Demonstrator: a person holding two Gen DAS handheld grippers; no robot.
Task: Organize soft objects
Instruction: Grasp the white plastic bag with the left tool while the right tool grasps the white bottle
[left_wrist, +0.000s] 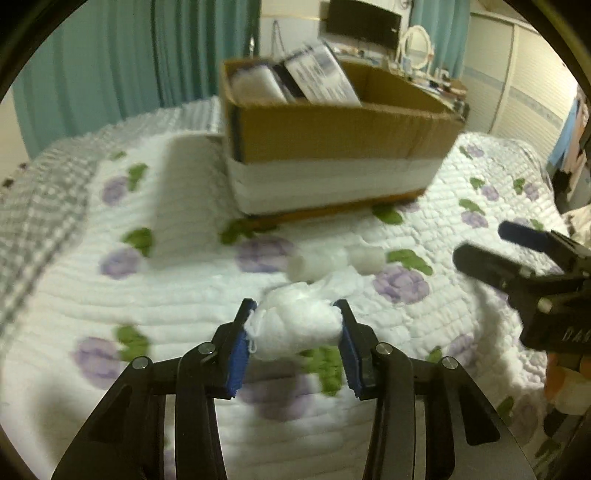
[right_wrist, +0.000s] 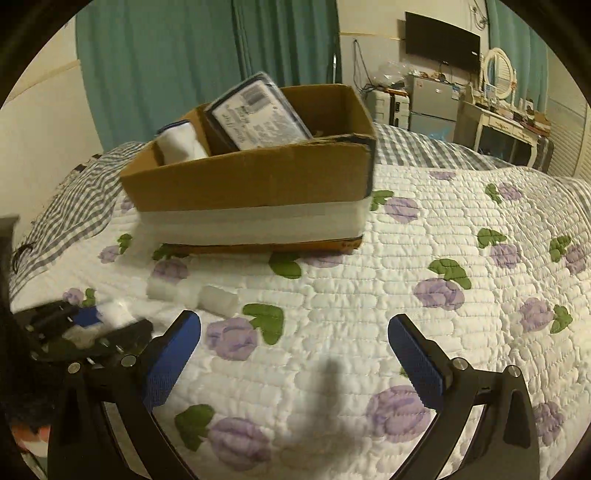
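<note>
Left gripper (left_wrist: 295, 325) jaws were clamped on the white cloth bundle (left_wrist: 295, 328), above the bed quilt (left_wrist: 184, 295). Cardboard box (left_wrist: 332, 136) lay straight ahead, beyond it. Right gripper (right_wrist: 293, 343) gaped empty.

A bed carries everything, covered by a white quilted bedspread (right_wrist: 424, 236) printed with purple flowers and green leaves. At its far edge a grey-and-white checked blanket (right_wrist: 74, 206) lies across the bed. A cardboard box (right_wrist: 255, 181) with a white band around its lower half sits on the quilt toward the far side. Nearer than the box and just left of centre, two small white rolls (right_wrist: 192, 293) lie side by side on the quilt.
</note>
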